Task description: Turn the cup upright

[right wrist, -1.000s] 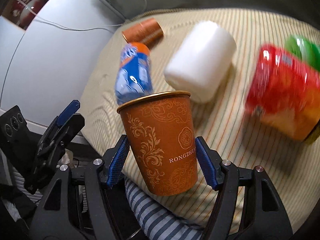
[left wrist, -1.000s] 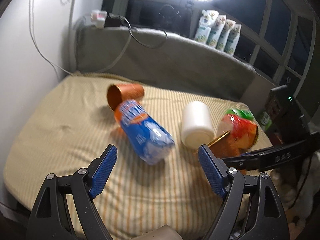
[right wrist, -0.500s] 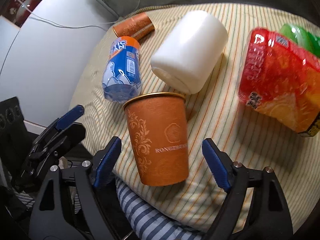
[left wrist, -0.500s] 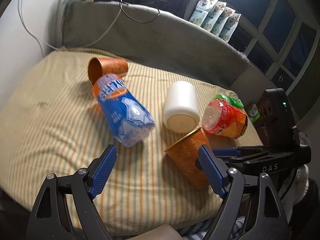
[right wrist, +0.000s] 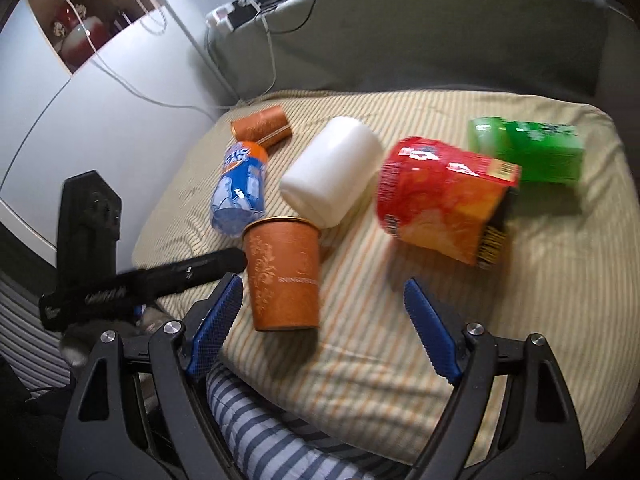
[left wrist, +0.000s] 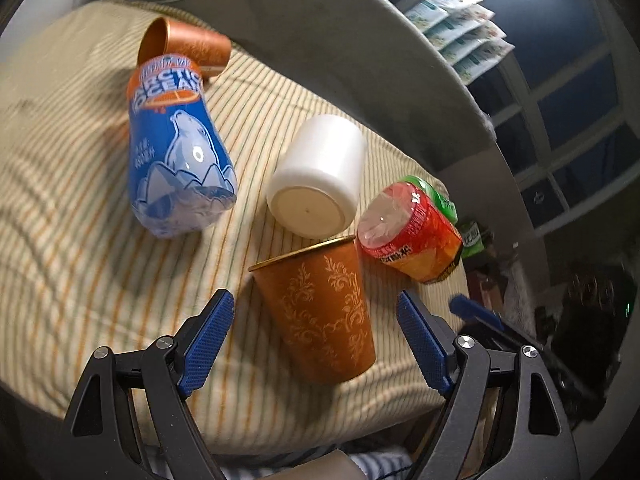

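An orange cup (left wrist: 320,312) with a gold floral pattern stands upright, mouth up, on the striped cushion (left wrist: 72,248) near its front edge; it also shows in the right wrist view (right wrist: 284,276). My left gripper (left wrist: 316,340) is open, its blue pads either side of the cup without touching. My right gripper (right wrist: 324,332) is open and empty, drawn back just right of the cup. A second orange cup (left wrist: 184,46) lies on its side at the back, also in the right wrist view (right wrist: 262,126).
A blue bottle (left wrist: 176,148), a white jar (left wrist: 320,176), a red snack tub (left wrist: 412,236) and a green tub (right wrist: 528,152) lie on the cushion. A grey backrest (left wrist: 340,40) rises behind. The cushion edge drops off close in front.
My right gripper set the orange cup upright on the cushion, opened and drew back. My left gripper moved right and closer, now framing the cup.
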Demonstrator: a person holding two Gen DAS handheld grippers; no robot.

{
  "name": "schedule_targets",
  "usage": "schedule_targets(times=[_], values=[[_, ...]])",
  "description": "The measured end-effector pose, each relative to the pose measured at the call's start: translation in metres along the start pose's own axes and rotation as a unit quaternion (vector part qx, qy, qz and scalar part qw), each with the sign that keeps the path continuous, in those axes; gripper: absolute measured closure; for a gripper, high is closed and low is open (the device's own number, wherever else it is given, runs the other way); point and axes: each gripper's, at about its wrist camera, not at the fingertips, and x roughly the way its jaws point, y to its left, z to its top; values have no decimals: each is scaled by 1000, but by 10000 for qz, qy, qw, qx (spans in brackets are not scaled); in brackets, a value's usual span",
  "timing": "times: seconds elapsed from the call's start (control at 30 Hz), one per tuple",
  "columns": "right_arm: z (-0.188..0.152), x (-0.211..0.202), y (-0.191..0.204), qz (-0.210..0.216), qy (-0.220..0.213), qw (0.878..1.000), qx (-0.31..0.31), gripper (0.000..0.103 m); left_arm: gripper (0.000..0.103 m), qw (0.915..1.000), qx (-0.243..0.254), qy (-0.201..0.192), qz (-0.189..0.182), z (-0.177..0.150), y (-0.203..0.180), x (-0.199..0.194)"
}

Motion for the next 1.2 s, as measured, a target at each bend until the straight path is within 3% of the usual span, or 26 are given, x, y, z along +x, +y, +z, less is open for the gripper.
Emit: schedule_targets(times=[0.3, 0.7, 1.2], values=[[-11, -17, -26, -58, -191, 9993, 314, 18, 22, 9997, -169, 11, 166, 4, 0, 19], [-16, -18, -29, -123, -211, 9991, 350, 18, 34, 9995, -231, 90, 191, 10, 5, 31], [-19, -22, -34, -196, -313, 9981, 488, 18, 37, 9980, 412, -306, 370, 1, -13, 13]])
